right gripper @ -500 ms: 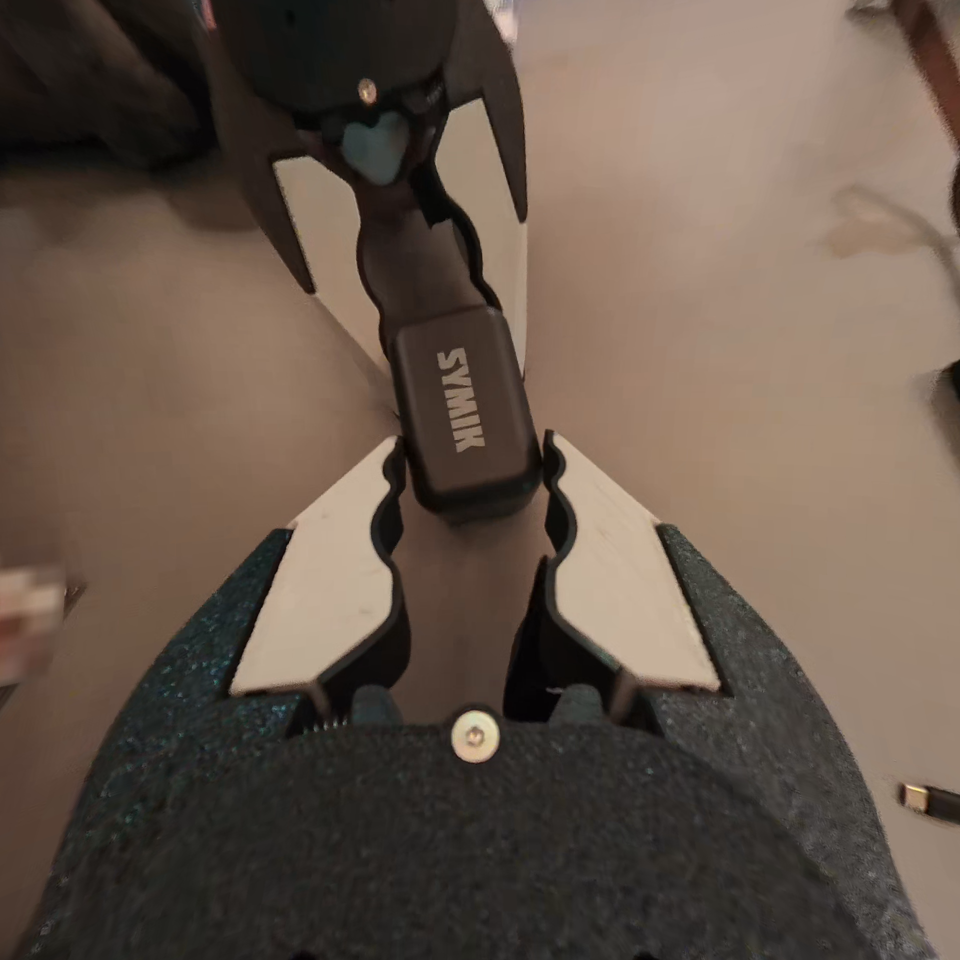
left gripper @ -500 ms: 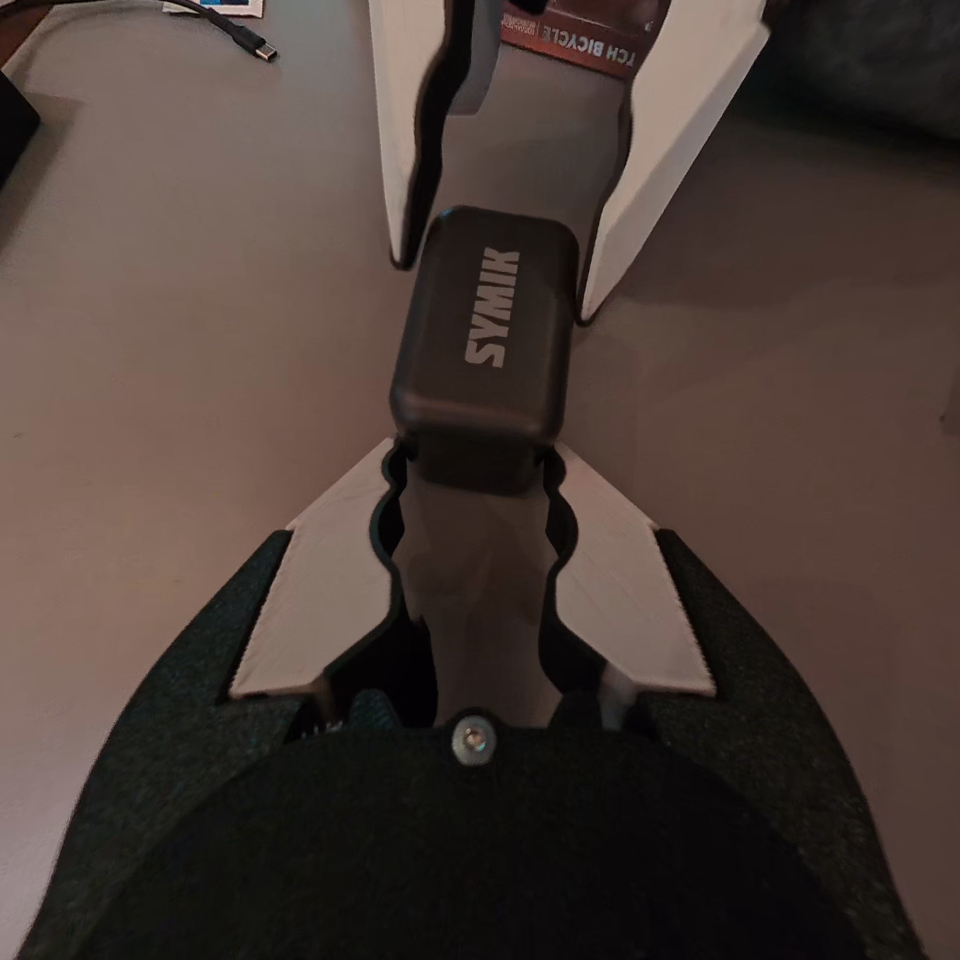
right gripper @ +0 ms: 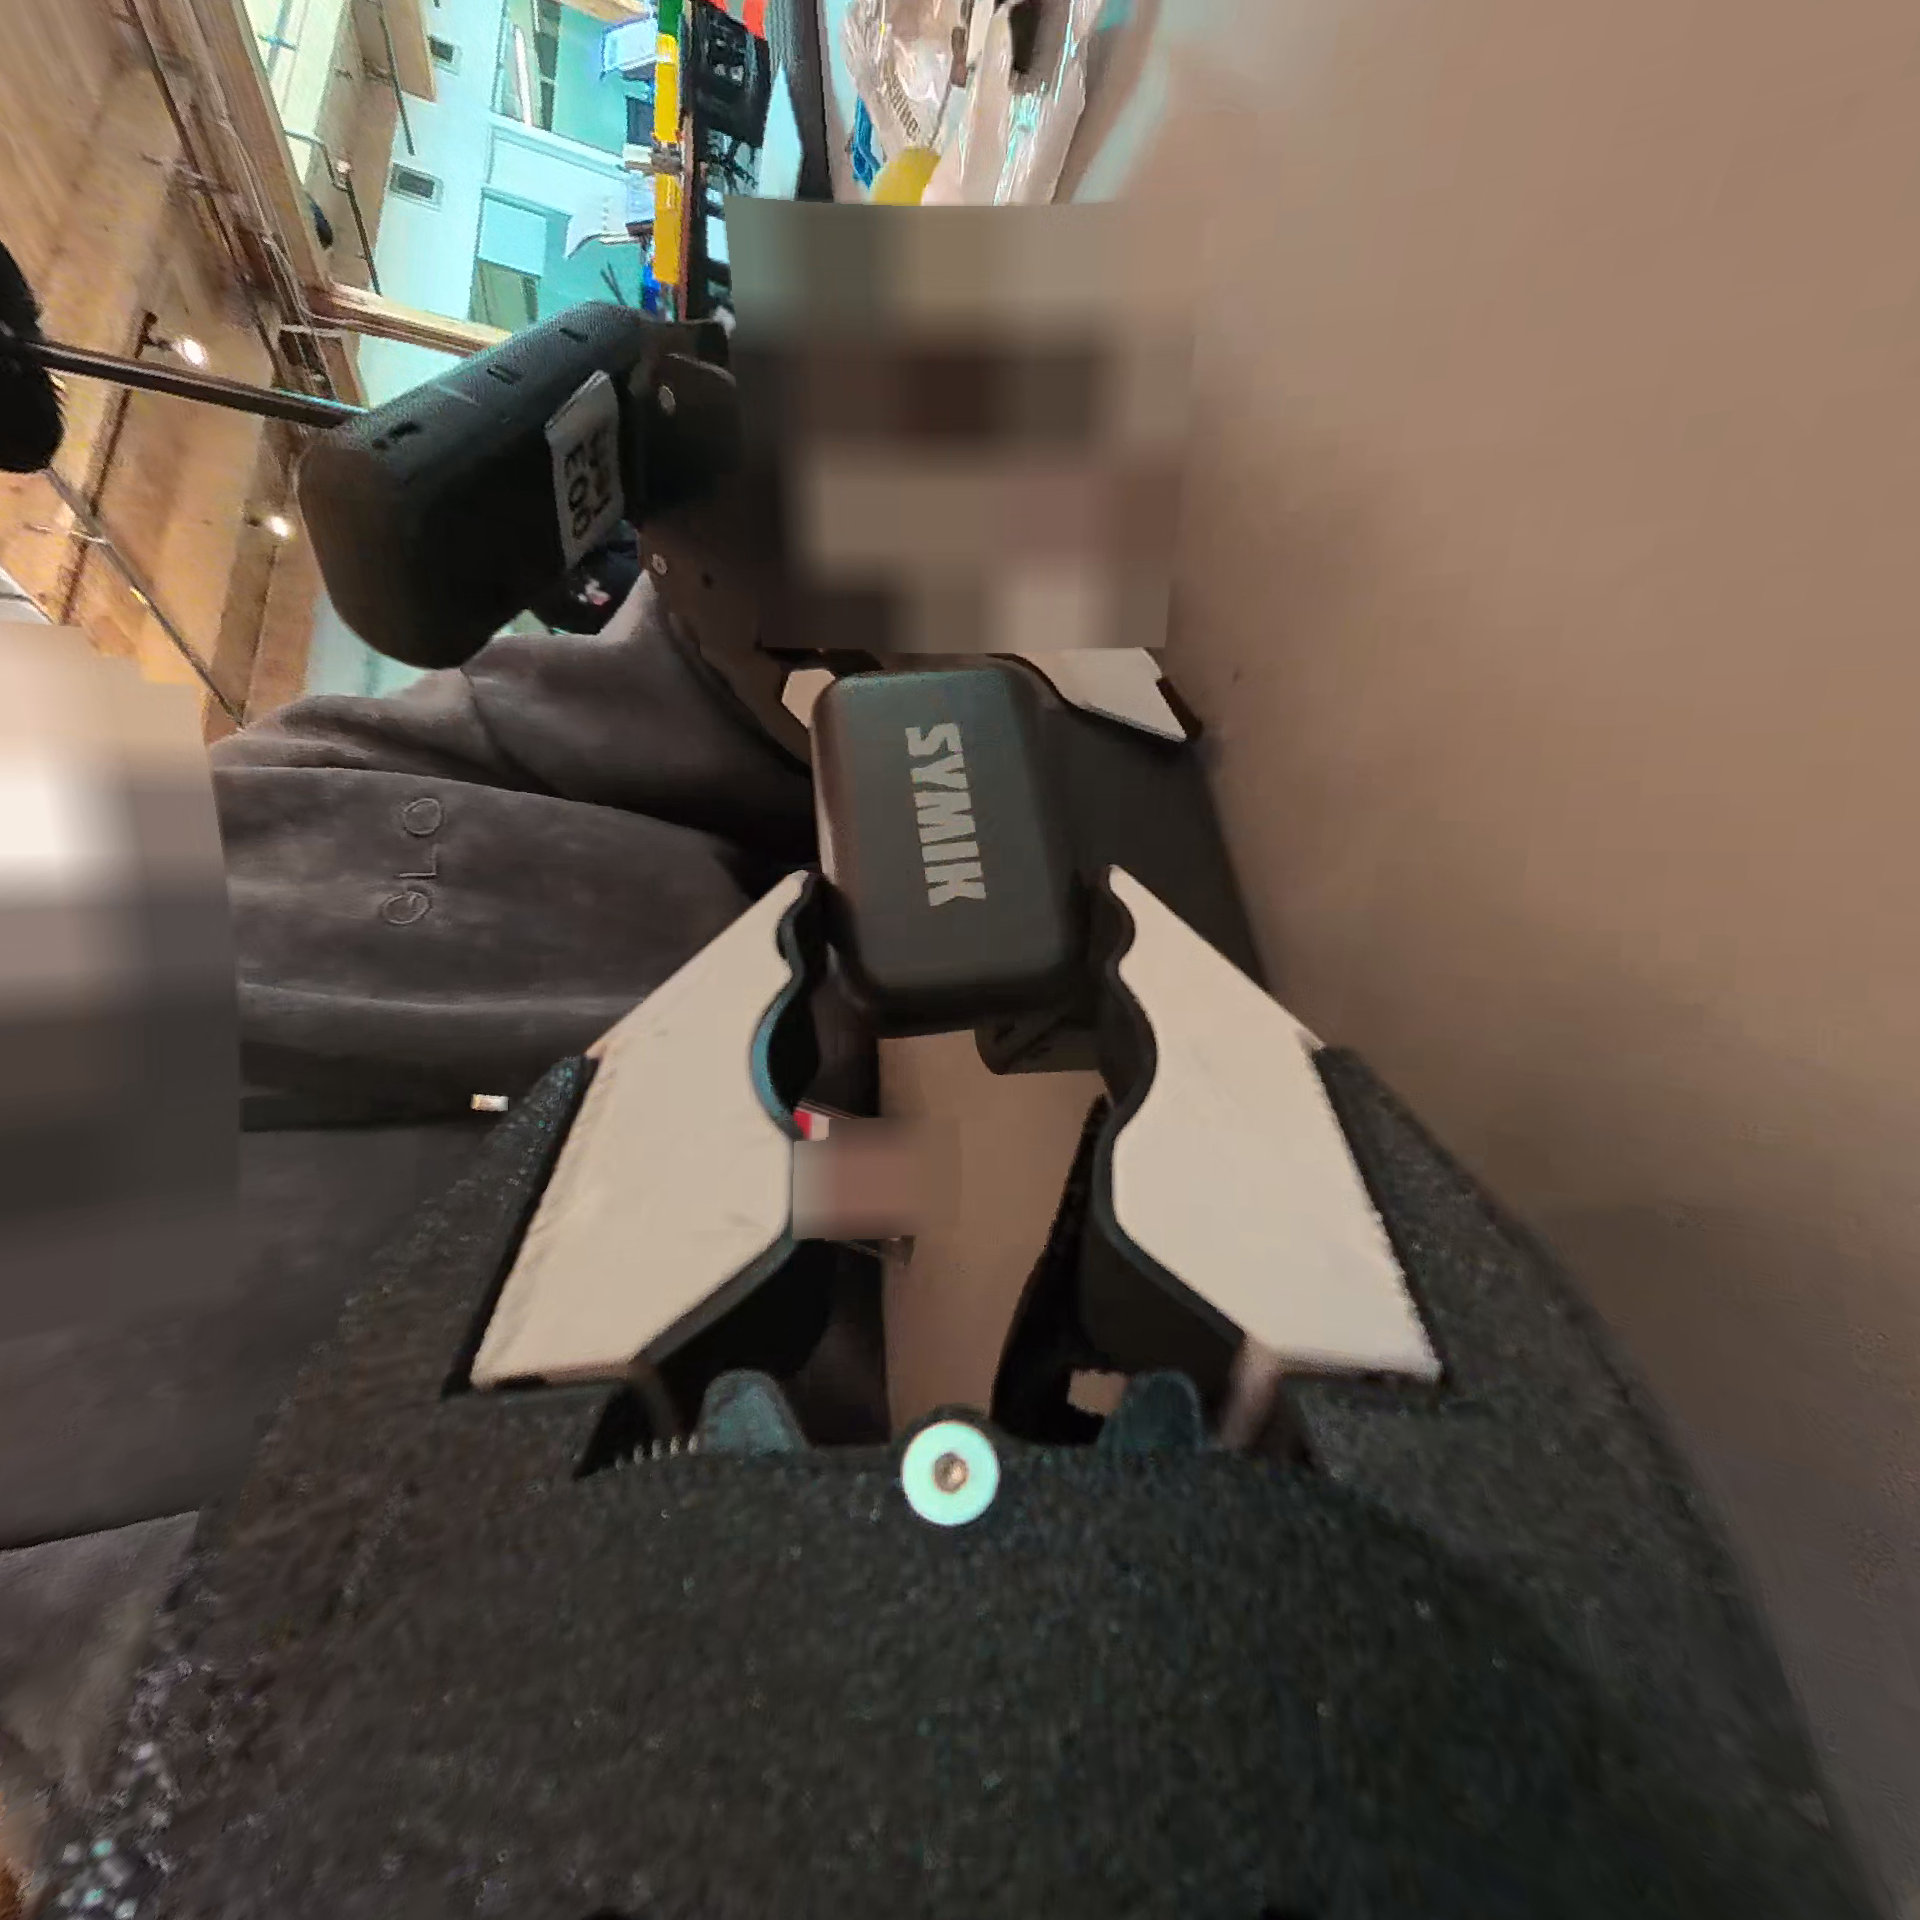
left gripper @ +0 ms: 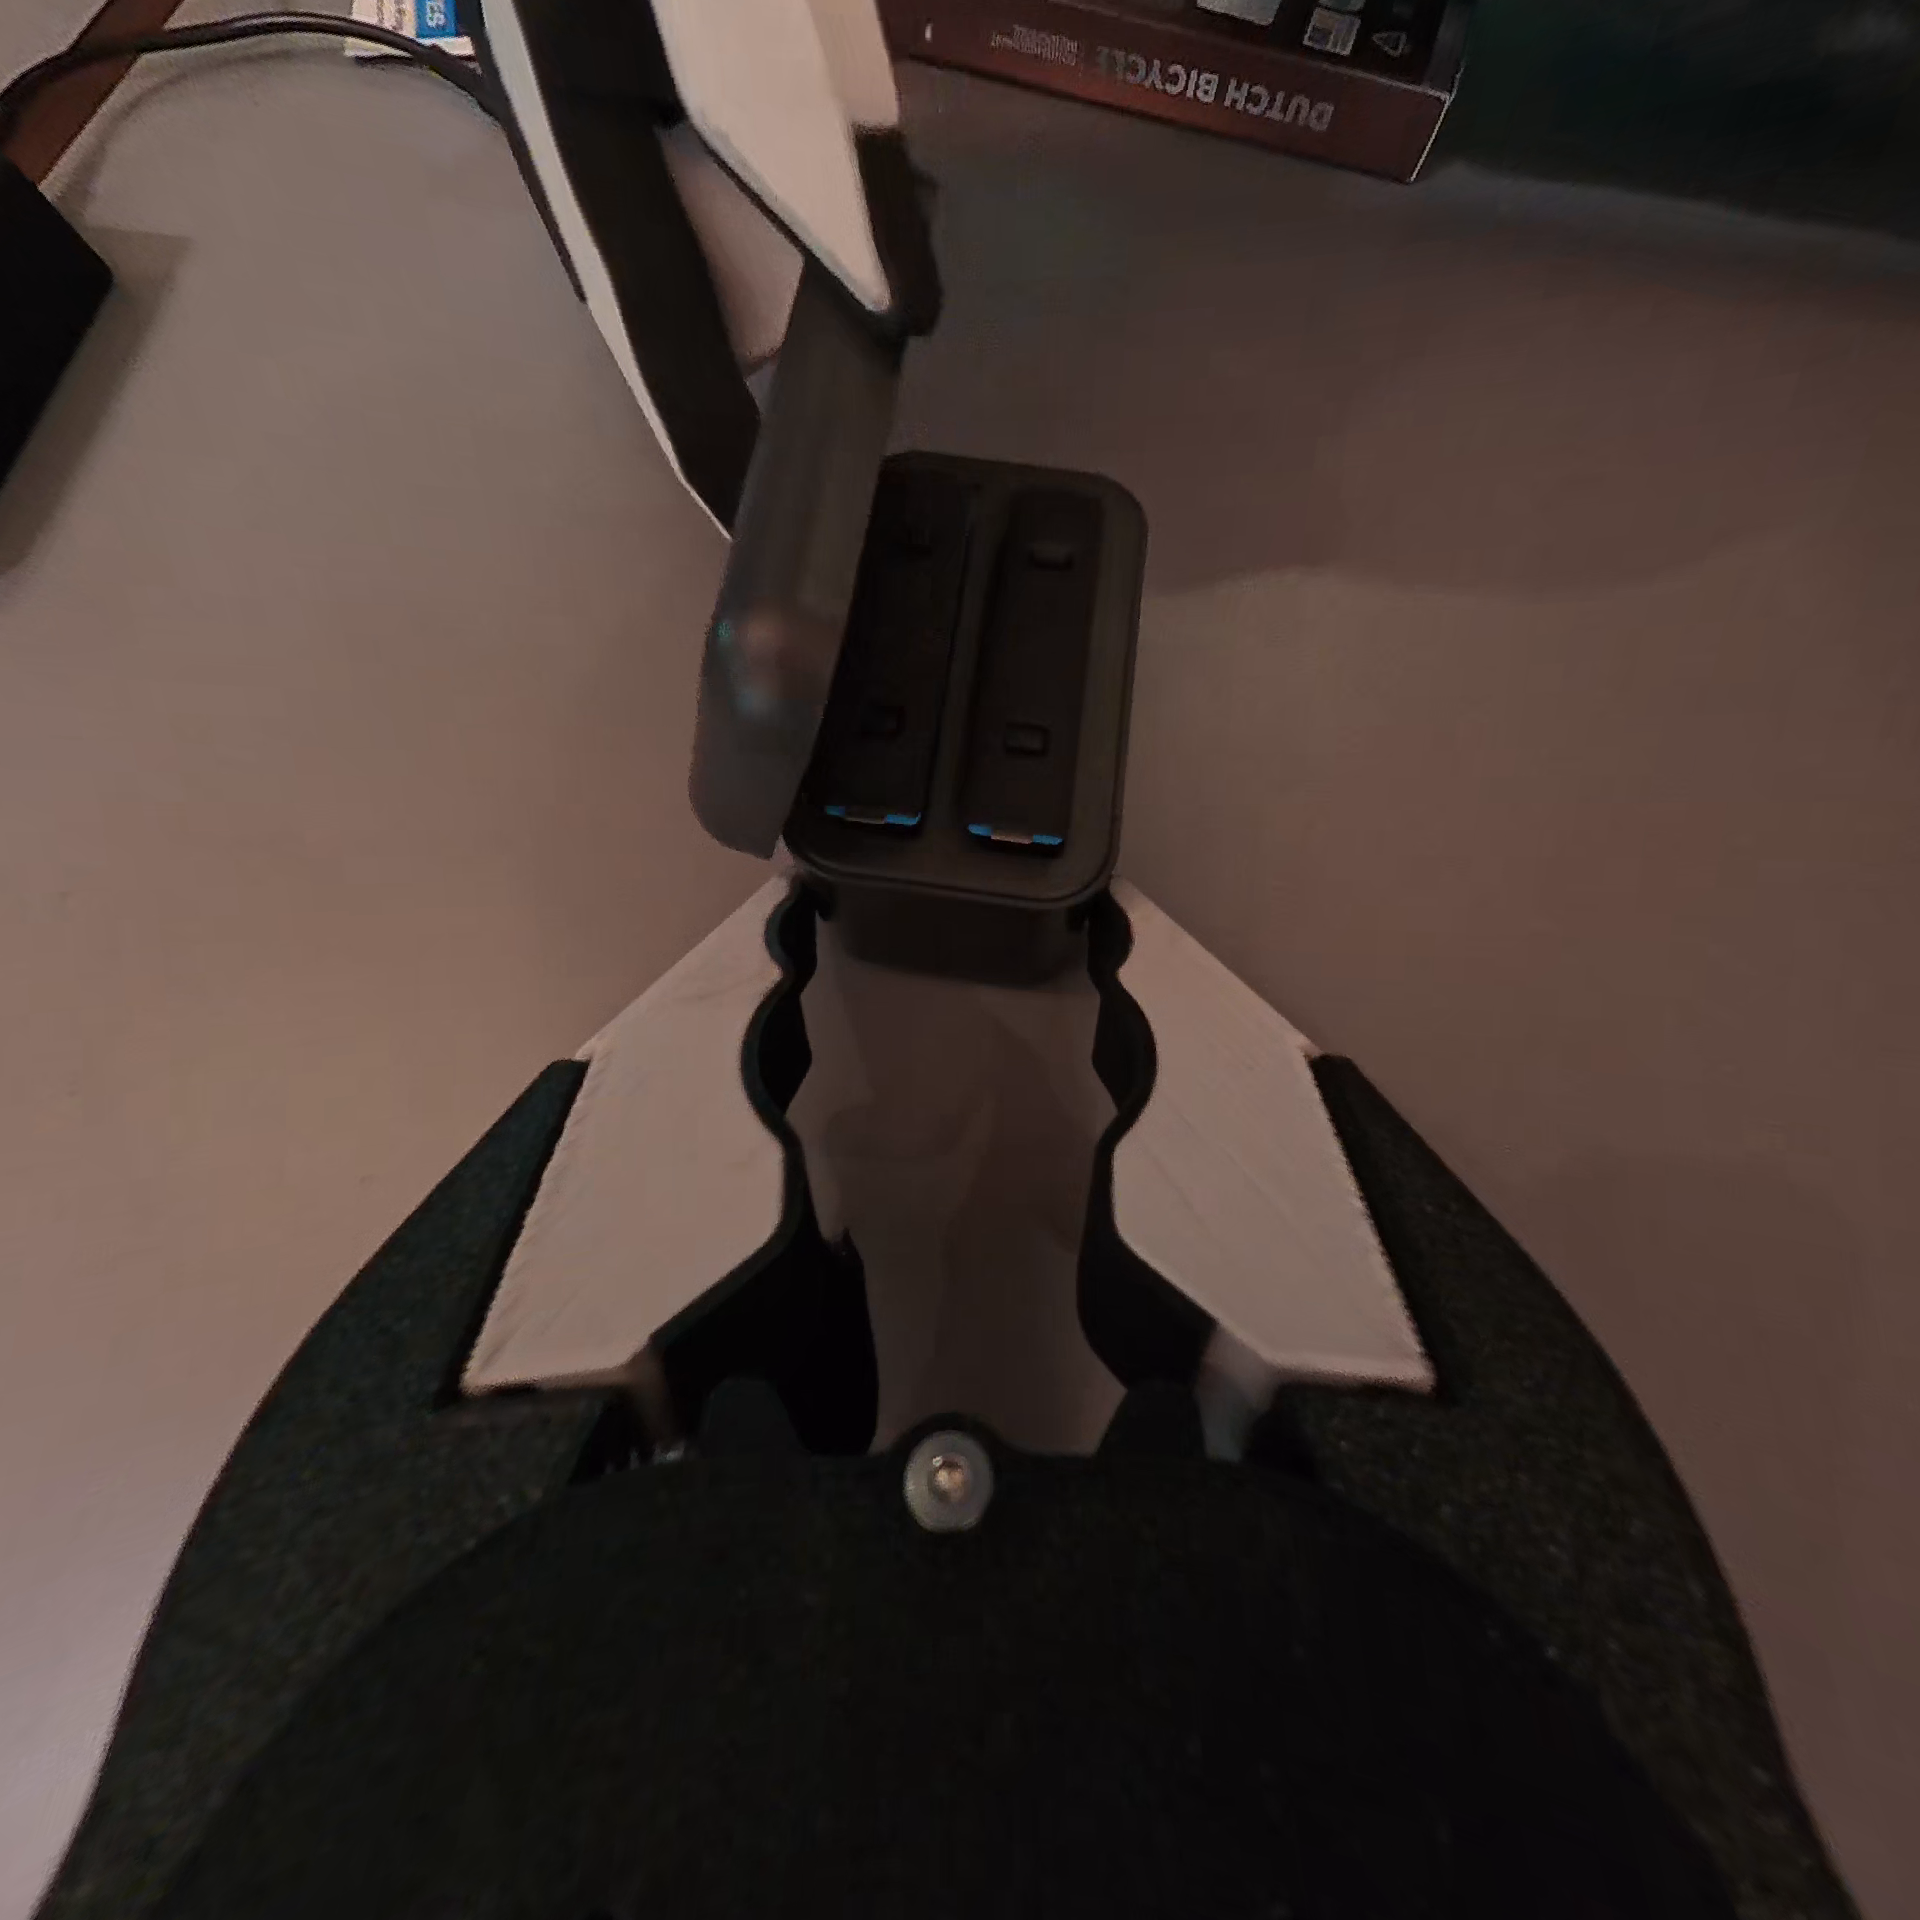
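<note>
So at this point I had the left hand-held gripper [left gripper: 951, 914] pinched tight on the near short end of the little black case [left gripper: 1081, 675]. The case sat low over the grey surface [left gripper: 1455, 727], roughly mid-surface, though I couldn't tell if it was resting on it or hovering. It was open on top, and the left wrist view showed two dark slots side by side, each with a pack [left gripper: 1023, 665] in it showing a blue strip at the near end.

The right hand-held gripper [right gripper: 961, 914] was clamped on the lid [right gripper: 940, 831], gripping it by one end. From the left camera the lid was tipped up on edge along the left long side of the case. It was very close, but whether they touched I honestly couldn't say, since that bit was blurry.

My read: the lid was off and both halves were held, one per gripper.

Other stuff around: a brown box [left gripper: 1195, 94] at the far edge, a cable [left gripper: 208, 42] at the far left corner, and a person's grey sweater [right gripper: 468, 883] behind the lid in the right view.
</note>
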`<state>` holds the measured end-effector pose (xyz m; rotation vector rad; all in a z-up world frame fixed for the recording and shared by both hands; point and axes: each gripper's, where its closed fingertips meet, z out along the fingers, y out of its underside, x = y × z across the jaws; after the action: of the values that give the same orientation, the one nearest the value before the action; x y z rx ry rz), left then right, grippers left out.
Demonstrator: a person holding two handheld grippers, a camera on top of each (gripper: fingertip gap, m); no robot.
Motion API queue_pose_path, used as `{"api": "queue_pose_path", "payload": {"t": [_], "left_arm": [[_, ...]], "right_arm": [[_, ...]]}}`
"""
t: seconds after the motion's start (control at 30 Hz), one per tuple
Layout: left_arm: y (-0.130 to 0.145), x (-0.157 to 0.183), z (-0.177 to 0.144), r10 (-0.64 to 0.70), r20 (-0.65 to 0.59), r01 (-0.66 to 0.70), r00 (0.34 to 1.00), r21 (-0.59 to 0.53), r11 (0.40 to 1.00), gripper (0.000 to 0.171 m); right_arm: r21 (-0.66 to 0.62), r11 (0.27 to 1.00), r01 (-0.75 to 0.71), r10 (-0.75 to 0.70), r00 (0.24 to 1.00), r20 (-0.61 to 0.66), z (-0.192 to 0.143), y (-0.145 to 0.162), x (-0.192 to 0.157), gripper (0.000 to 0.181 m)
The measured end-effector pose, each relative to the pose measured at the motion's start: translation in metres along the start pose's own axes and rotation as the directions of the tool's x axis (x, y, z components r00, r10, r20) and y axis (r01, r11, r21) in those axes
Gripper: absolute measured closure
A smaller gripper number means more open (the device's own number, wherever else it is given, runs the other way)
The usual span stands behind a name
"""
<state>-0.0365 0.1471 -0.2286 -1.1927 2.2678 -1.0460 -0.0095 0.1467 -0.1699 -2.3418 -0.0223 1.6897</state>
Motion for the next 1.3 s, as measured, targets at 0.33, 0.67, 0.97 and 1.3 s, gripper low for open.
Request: {"api": "queue_pose_path", "payload": {"t": [0.33,0.67,0.97,1.3], "left_arm": [[0.000,0.001,0.000,-0.020,0.015,0.020,1.000,0.000,1.000,0.119],[-0.014,-0.006,0.012,-0.438,0.314,0.419,0.843,0.129,0.899,0.119],[-0.016,-0.003,0.017,-0.388,0.428,0.381,0.816,0.106,0.918,0.119],[-0.015,-0.003,0.017,-0.387,0.427,0.380,0.817,0.105,0.919,0.119]], "right_arm": [[0.101,0.982,-0.160,0.160,0.987,0.007,-0.028,-0.018,-0.003,0.131],[0.403,0.666,0.627,0.005,0.537,-0.844,-0.036,0.007,-0.029,0.119],[0.331,0.642,0.692,0.099,0.353,-0.930,-0.014,0.014,0.008,0.115],[0.267,0.613,0.744,0.033,0.313,-0.949,-0.006,0.012,0.015,0.121]]}}
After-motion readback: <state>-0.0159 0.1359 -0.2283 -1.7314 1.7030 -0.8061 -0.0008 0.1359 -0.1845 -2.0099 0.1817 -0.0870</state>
